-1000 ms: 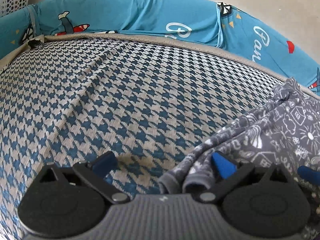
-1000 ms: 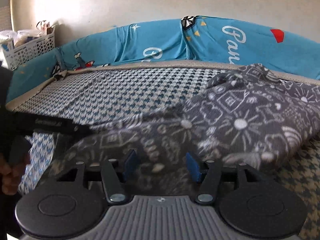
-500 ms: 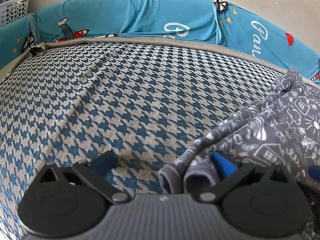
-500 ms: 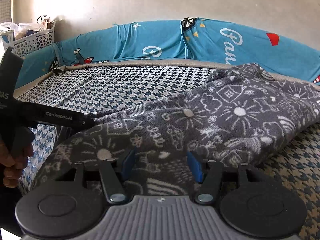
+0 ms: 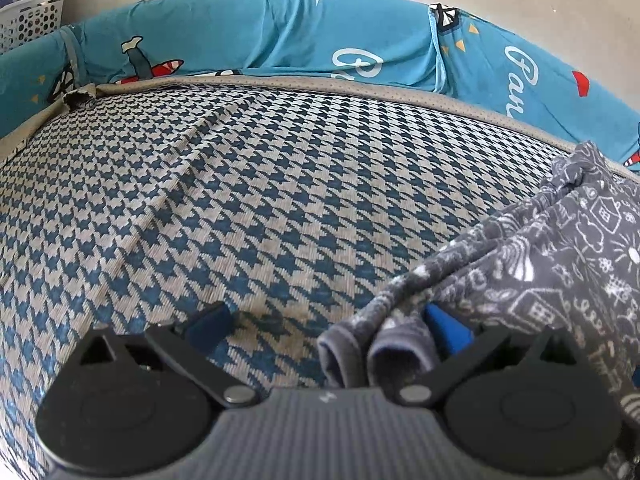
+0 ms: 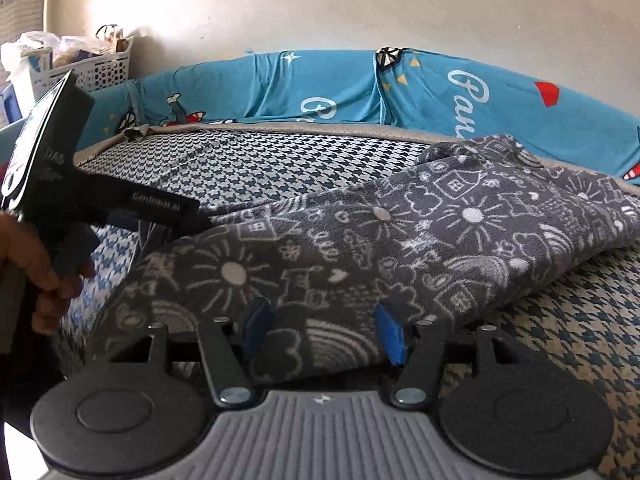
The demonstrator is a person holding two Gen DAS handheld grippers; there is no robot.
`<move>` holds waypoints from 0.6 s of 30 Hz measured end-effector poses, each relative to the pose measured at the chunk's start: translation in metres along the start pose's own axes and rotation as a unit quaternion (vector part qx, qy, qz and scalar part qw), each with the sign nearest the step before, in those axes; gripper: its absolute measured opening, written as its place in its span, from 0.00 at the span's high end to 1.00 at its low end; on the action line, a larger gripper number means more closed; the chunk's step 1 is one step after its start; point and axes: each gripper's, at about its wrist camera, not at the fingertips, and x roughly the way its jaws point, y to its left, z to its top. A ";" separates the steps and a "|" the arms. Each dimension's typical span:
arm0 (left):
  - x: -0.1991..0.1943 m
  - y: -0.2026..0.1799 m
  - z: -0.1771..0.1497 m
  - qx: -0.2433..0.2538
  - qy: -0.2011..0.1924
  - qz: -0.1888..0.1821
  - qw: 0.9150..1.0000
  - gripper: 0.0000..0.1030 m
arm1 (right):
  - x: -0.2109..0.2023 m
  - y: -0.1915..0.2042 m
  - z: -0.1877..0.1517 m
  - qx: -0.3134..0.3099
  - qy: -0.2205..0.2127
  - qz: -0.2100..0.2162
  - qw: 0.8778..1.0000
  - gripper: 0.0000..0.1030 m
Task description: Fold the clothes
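Fleecy grey doodle-print garment (image 6: 420,232) (rolled hem) lies between both wide-open tools (image 5: 328,326) (image 6: 322,330), ungripped.

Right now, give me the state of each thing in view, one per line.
Grey patterned garment: lying bunched and partly doubled on the bed, not yet neatly folded.
Left claw: open wide, garment edge beside its right finger, not clamped.
Right claw: open, fabric lying between its fingers.
Houndstooth bed cover: spread, lightly creased.
White basket: filled.

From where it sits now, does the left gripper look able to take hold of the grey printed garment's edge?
Probably yes: the left gripper stands wide open, with the grey printed garment bunched inside its right finger and only houndstooth bedcover around.
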 end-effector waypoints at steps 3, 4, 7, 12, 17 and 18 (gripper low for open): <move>-0.003 0.002 -0.002 -0.004 -0.003 0.001 1.000 0.00 | -0.004 0.001 -0.003 -0.001 0.000 -0.002 1.000 0.45; -0.003 0.002 -0.003 -0.006 -0.003 0.001 1.000 0.00 | -0.005 0.002 -0.004 -0.003 0.000 -0.004 1.000 0.45; -0.006 0.005 -0.005 -0.012 -0.005 0.002 1.000 0.00 | -0.008 0.005 -0.007 -0.012 0.002 -0.010 1.000 0.45; -0.011 0.009 -0.009 -0.021 -0.006 0.005 1.000 0.00 | -0.011 0.006 -0.010 -0.011 0.005 -0.014 1.000 0.44; -0.016 0.012 -0.013 -0.031 -0.004 0.005 0.999 0.00 | -0.014 0.005 -0.012 -0.003 0.007 -0.013 1.000 0.44; -0.017 0.012 -0.013 -0.033 -0.003 0.004 0.999 0.00 | -0.014 0.005 -0.013 -0.002 0.007 -0.014 1.000 0.44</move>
